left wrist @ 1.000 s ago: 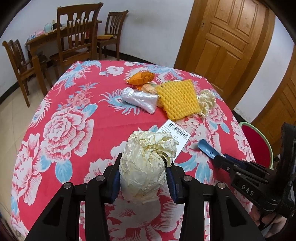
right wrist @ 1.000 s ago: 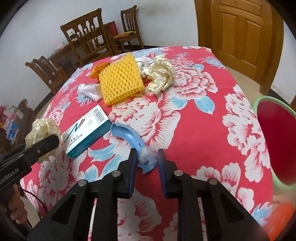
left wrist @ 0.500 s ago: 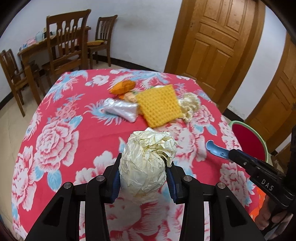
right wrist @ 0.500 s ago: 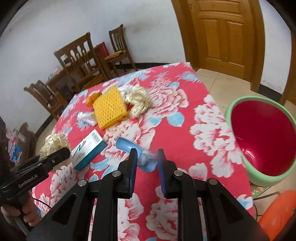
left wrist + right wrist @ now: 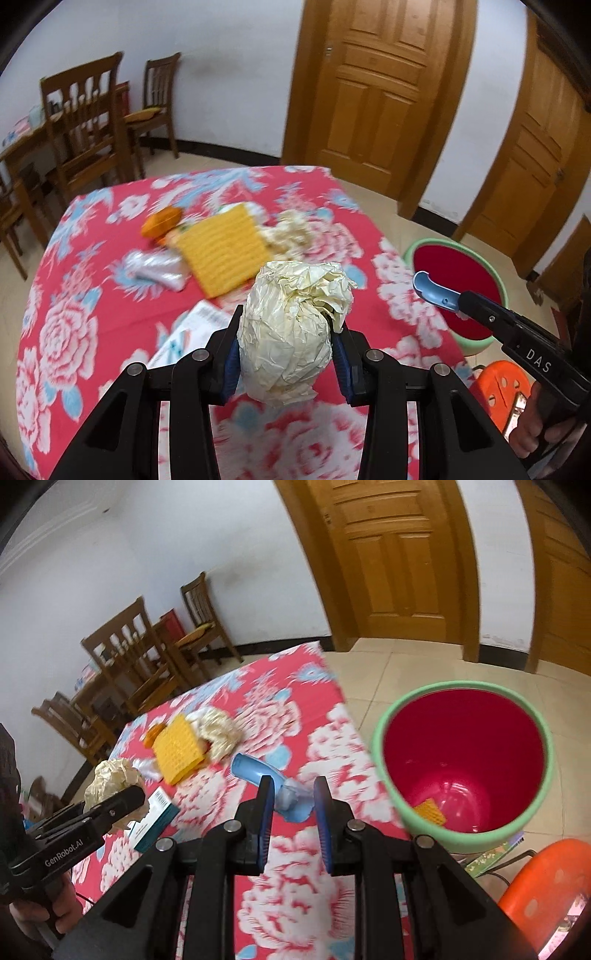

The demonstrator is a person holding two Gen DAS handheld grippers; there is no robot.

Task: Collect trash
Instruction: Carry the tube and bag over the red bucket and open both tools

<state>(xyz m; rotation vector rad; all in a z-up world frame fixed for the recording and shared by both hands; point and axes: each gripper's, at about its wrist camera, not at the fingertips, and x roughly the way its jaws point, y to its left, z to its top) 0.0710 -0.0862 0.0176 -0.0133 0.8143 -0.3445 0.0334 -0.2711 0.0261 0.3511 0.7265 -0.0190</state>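
Observation:
My left gripper is shut on a crumpled cream paper ball, held above the red floral table. To its right, my right gripper is shut on a light blue plastic piece, lifted near the table's right edge. The bin, green outside and red inside, stands on the floor just right of the table. A yellow foam net scrap lies at its bottom. In the left wrist view the blue piece hangs in front of the bin.
A yellow foam net, an orange wrapper, a clear plastic bag, another crumpled cream paper and a barcoded box lie on the table. An orange stool stands beside the bin. Wooden chairs stand behind.
Both grippers have risen and swung right with their loads, the paper ball and the blue piece. The bin has come far more fully into both views.

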